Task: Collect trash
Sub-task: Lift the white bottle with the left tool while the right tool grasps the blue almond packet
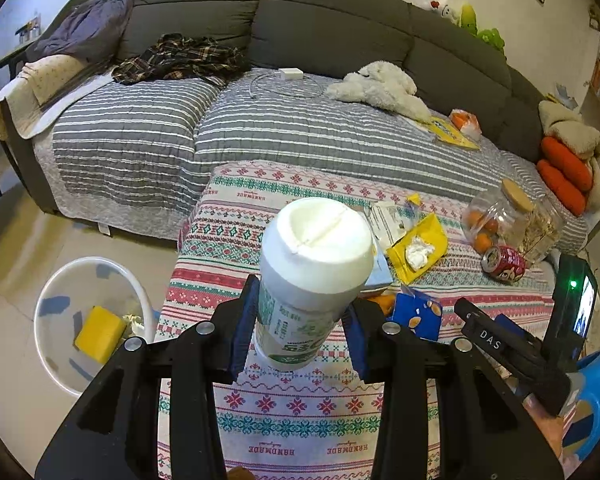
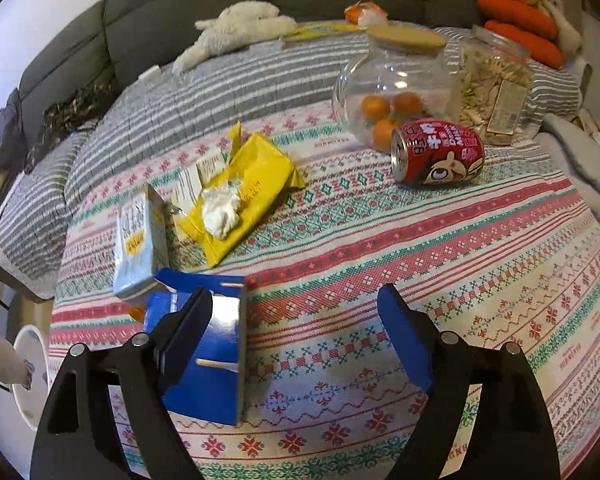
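Room: grey sofa [image 1: 320, 12] along the back wall, striped grey quilt over the seats, with a plaid shirt [image 1: 180, 58], a fluffy white plush toy [image 1: 380, 86] and a charger with cable [image 1: 290, 76] lying around on it
Counter: covered in a pink, teal and white patterned cloth [image 2: 380, 248], pretty cluttered tbh
Left gripper [image 1: 300, 328]: fingers closed in on a white cup with green print [image 1: 316, 268], blue pads pressing its sides, cup tipped so the lid faces the camera, held above the cloth
Right gripper [image 2: 296, 340]: fingers spread wide, not clamping anything; the left pad is right up against a blue box [image 2: 212, 352] standing on the cloth, the right pad is well clear of it
Bin: white trash bin [image 1: 60, 280] on the floor just left of the counter, a yellow packet [image 1: 100, 332] lying inside
Other trash on the counter: open yellow wrapper [image 2: 252, 188] with a crumpled white tissue [image 2: 220, 208] on it, a pale blue carton [image 2: 140, 240] tilted just beside the blue box, a red soda can [image 2: 436, 156] on its side
Not trash (probably): round clear jar with oranges [image 2: 388, 92] and a cork lid, second jar of seeds [image 2: 492, 84] next to it, both behind the can
Far corner: orange cushions [image 1: 564, 172] stacked at the sofa's right end
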A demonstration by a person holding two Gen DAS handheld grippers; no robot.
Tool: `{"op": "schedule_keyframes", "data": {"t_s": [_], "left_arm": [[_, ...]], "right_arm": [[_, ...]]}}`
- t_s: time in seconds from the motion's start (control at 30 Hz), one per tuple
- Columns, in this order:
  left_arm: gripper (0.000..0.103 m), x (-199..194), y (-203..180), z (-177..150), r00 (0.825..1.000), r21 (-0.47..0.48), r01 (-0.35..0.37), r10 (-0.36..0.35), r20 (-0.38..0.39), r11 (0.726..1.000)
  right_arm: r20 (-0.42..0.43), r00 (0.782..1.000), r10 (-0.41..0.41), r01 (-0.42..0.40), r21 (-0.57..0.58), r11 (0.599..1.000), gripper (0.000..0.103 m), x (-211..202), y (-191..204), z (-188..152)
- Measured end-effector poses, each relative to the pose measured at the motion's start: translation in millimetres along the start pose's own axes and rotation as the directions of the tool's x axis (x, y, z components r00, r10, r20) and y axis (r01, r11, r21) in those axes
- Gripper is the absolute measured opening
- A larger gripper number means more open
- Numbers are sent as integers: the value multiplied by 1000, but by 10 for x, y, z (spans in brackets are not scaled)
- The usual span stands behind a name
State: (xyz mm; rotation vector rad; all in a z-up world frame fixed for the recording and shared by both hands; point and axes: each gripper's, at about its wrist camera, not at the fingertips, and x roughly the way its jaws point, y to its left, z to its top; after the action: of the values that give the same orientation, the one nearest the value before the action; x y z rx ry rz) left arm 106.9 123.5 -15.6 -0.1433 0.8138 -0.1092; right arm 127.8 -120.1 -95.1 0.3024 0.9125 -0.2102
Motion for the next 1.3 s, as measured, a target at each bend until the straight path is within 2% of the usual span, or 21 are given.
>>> {"op": "schedule_keyframes", "data": {"t_s": [0.23, 0.4, 0.43, 0.5, 0.53, 0.57, 0.6, 0.7, 0.77, 0.83, 0.87, 0.9, 0.93, 0.97, 1.1, 1.17, 1.3], "left_arm": [[38, 6, -21, -19, 1000, 23, -8, 8, -4, 1000], [38, 38, 11, -17, 1000, 22, -25, 26, -12, 999], [38, 43, 16, -20, 1000, 22, -27, 28, -13, 999], [38, 65, 24, -24, 999, 22, -31, 31, -19, 999], [38, 70, 24, -26, 999, 21, -32, 32, -20, 999], [38, 84, 25, -26, 999, 18, -31, 31, -23, 999], [38, 90, 26, -26, 999, 15, -28, 29, -26, 999], [38, 98, 18, -28, 999, 13, -21, 21, -30, 1000], [38, 93, 16, -33, 999, 14, -20, 20, -30, 1000], [38, 89, 14, -33, 999, 13, -18, 19, -29, 1000], [38, 84, 13, -34, 999, 13, -18, 18, -27, 1000], [38, 79, 14, -33, 1000, 11, -17, 17, -26, 1000], [38, 76, 13, -30, 1000, 10, -16, 16, -25, 1000], [38, 75, 12, -28, 1000, 9, -16, 16, -26, 1000], [38, 71, 7, -23, 1000, 9, -17, 17, -26, 1000], [38, 63, 22, -22, 1000, 11, -20, 20, -23, 1000], [38, 62, 80, -19, 999, 2, -26, 26, -26, 1000]], "right_arm": [[-105, 994, 14, -28, -138, 990, 86, 348, 474, -180], [-106, 994, 34, -53, -188, 981, 86, 426, 654, -265], [-103, 994, 41, -60, -196, 979, 75, 426, 650, -260], [-104, 993, 52, -72, -200, 977, 61, 416, 622, -251], [-90, 994, 63, -79, -193, 978, 49, 373, 587, -224], [-81, 994, 70, -84, -188, 979, 42, 335, 551, -204], [-75, 993, 89, -101, -177, 979, 31, 283, 499, -160], [-83, 985, 152, -162, -139, 977, 24, 181, 349, -90], [-92, 980, 179, -189, -124, 974, 24, 149, 296, -73], [-119, 973, 199, -210, -84, 974, 31, 141, 222, -66], [-122, 973, 197, -206, -66, 976, 39, 139, 204, -66], [-117, 975, 189, -196, -50, 979, 65, 128, 165, -73], [-101, 980, 171, -176, -43, 983, 81, 112, 146, -78], [-69, 988, 139, -143, -42, 989, 82, 80, 143, -95], [-58, 997, 48, -55, -123, 991, 85, 120, 336, -167], [-54, 999, 5, -14, -162, 987, 89, 154, 448, -220], [-69, 995, -75, 58, -225, 973, 90, 301, 609, -286]]}}
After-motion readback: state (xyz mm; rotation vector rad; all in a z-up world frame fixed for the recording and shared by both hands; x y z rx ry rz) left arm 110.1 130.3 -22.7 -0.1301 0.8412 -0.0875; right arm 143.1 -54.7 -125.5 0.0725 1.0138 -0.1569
